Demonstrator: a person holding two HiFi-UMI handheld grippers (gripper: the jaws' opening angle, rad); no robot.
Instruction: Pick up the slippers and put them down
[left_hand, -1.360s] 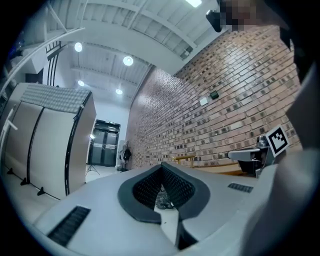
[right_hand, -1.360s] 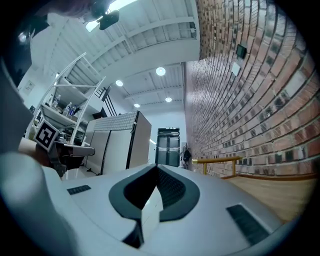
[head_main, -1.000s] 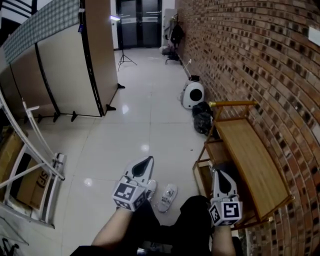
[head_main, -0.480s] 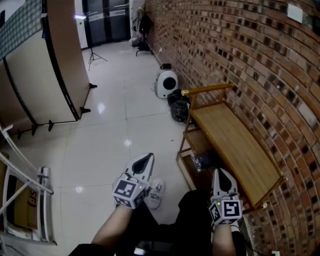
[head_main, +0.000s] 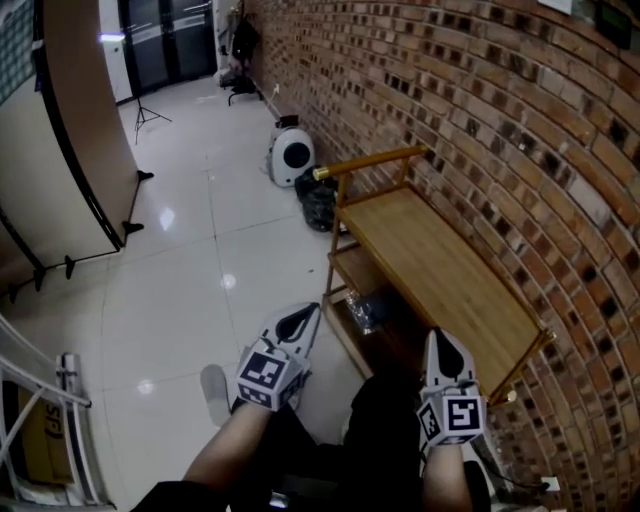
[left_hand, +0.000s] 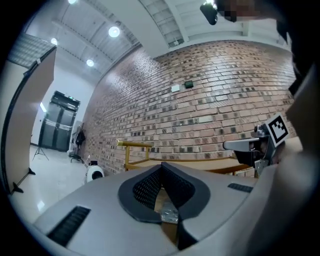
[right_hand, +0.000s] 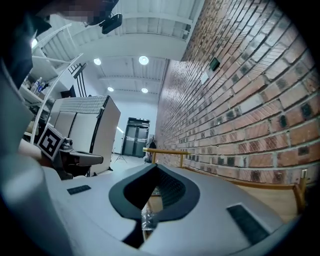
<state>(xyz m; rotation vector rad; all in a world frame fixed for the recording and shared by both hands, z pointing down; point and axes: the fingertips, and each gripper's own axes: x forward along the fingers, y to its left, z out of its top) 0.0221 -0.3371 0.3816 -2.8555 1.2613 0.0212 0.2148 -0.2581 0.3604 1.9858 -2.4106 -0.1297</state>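
Both tools are pinched together with nothing in them right now. The left gripper is low in the middle of the head view, and the right gripper is at its 4 o'clock. A pale slipper lies on the floor tiles at the left gripper's 8 o'clock, not gripped. The wooden bench stands against the brick wall at 1 o'clock.

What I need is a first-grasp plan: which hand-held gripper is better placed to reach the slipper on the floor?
Left. The slipper lies on the floor just left of the left hand-held gripper; the right hand-held gripper is farther off, by the wooden bench. Both are shut and empty.
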